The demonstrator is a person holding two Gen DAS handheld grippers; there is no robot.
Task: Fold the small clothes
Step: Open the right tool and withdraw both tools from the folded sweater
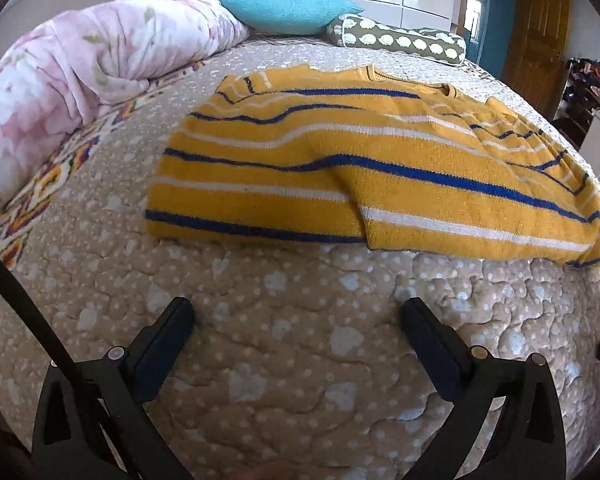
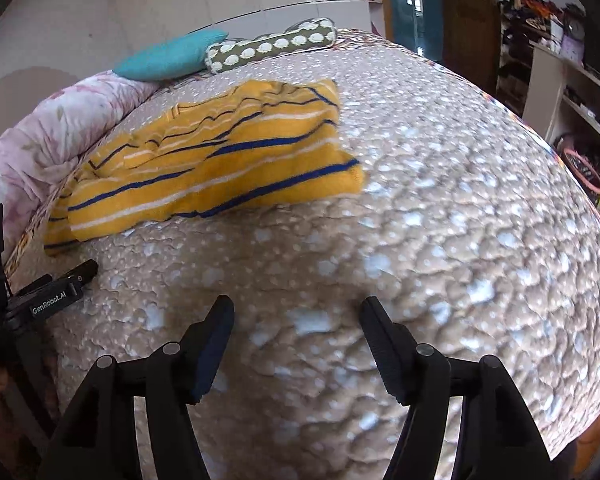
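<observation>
A yellow sweater [image 1: 360, 168] with blue and white stripes lies on the beige quilted bedspread [image 1: 292, 340], its sleeves folded in over the body. The right wrist view shows the same sweater [image 2: 220, 156] up and to the left. My left gripper [image 1: 298, 316] hovers over bare quilt just in front of the sweater's hem, jaws wide apart with nothing between them. My right gripper [image 2: 296, 312] is open too, over the quilt and to the right of the sweater, holding nothing. The left gripper's body [image 2: 56, 292] shows at the left edge of the right wrist view.
A pink floral duvet [image 1: 80, 72] is bunched along the bed's left side. A teal pillow [image 1: 288, 10] and a green dotted bolster [image 1: 400, 40] lie at the head. Beyond the bed's right edge are a wooden door [image 1: 536, 40] and cluttered shelves [image 2: 560, 60].
</observation>
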